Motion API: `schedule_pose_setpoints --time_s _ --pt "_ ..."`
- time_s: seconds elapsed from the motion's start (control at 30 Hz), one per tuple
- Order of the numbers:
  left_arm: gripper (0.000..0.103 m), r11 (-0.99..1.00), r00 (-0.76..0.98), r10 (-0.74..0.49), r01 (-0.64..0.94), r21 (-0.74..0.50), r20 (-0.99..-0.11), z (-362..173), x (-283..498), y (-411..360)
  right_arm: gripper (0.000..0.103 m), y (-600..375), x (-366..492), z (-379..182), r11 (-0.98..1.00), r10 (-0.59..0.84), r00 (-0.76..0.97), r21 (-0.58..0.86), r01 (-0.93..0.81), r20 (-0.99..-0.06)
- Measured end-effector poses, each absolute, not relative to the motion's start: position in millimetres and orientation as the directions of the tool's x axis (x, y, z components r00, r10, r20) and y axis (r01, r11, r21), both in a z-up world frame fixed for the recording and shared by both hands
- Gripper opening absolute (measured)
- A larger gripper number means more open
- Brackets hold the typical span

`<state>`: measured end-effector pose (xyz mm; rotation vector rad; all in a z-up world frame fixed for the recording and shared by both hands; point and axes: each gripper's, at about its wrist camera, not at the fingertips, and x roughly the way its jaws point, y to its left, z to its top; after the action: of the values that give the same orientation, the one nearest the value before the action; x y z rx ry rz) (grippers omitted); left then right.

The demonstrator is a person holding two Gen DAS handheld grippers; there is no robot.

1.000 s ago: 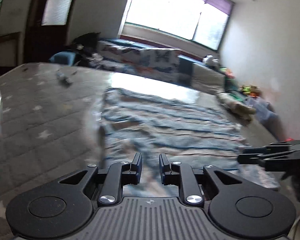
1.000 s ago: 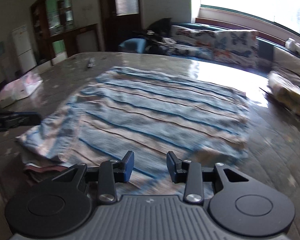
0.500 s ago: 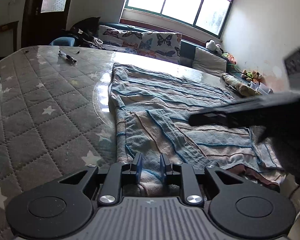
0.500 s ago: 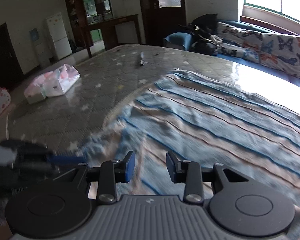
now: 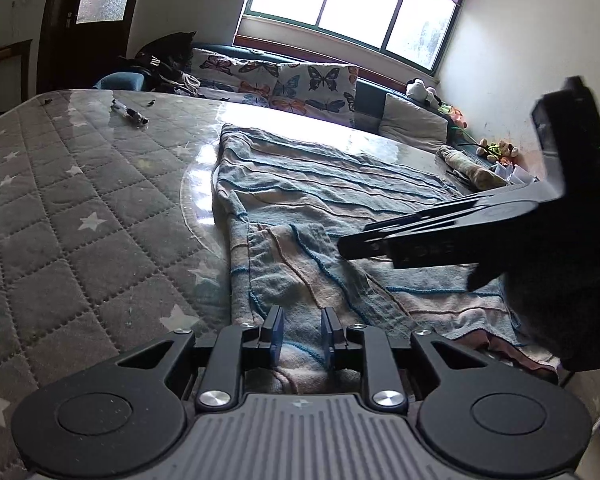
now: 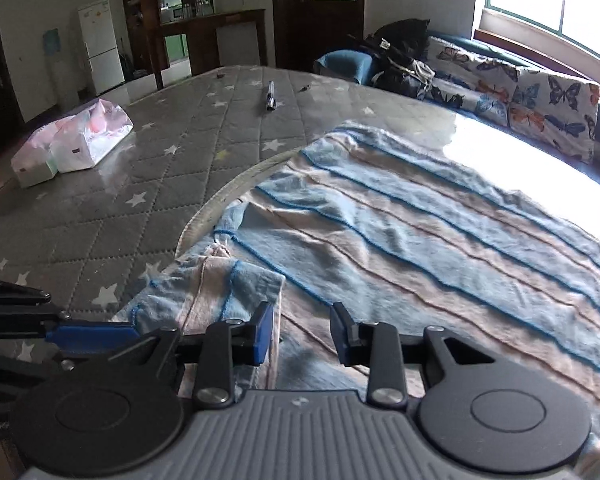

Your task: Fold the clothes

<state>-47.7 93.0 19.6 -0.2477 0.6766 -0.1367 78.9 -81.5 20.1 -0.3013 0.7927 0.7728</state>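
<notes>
A blue and pink striped cloth (image 5: 332,184) lies spread on the glass-topped table, and its near left corner is folded back into a small flap (image 5: 284,256). My left gripper (image 5: 302,332) sits low at that corner. Its jaws are opening, the cloth's edge lies between them, and the pads do not press on it. My right gripper (image 6: 303,334) hovers just over the same flap (image 6: 220,284). Its jaws are closing with cloth beneath them and nothing pinched. In the left wrist view the right gripper's fingers (image 5: 380,236) reach in from the right. The left gripper's blue pad (image 6: 92,334) shows at the lower left of the right wrist view.
A grey quilted mat with white stars (image 5: 80,208) lies under the glass. A tissue pack in pink and white wrap (image 6: 72,144) sits at the far left, and a pen-like object (image 6: 271,96) near the far edge. A sofa with butterfly cushions (image 5: 284,84) runs under the window.
My right gripper has swung left across the cloth to the near left corner, beside the left gripper. The left gripper has stayed at that corner and its jaws have widened a little.
</notes>
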Motion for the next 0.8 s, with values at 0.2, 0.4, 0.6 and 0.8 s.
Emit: schedule_pose_setpoints --time_s 0.2,0.4,0.6,0.8 --pt "0.031 0.964 0.773 -0.199 0.043 -0.263 -0.603 20 -46 89 0.032 -88 67 20 0.644 0.528 0.398 0.048 -0.763 -0.751" --pt "0.037 0.968 0.769 -0.188 0.04 -0.248 -0.612 22 -46 84 0.032 -101 51 21 0.64 0.506 0.411 0.011 -0.768 -0.758" --pt "0.042 0.973 0.778 -0.171 0.038 -0.226 -0.604 29 -46 78 0.032 -117 34 26 0.62 0.512 0.41 -0.005 -0.784 -0.754" --pt "0.043 0.979 0.767 -0.155 0.035 -0.201 -0.622 29 -44 72 0.032 -132 22 22 0.631 0.494 0.424 -0.022 -0.775 -0.759"
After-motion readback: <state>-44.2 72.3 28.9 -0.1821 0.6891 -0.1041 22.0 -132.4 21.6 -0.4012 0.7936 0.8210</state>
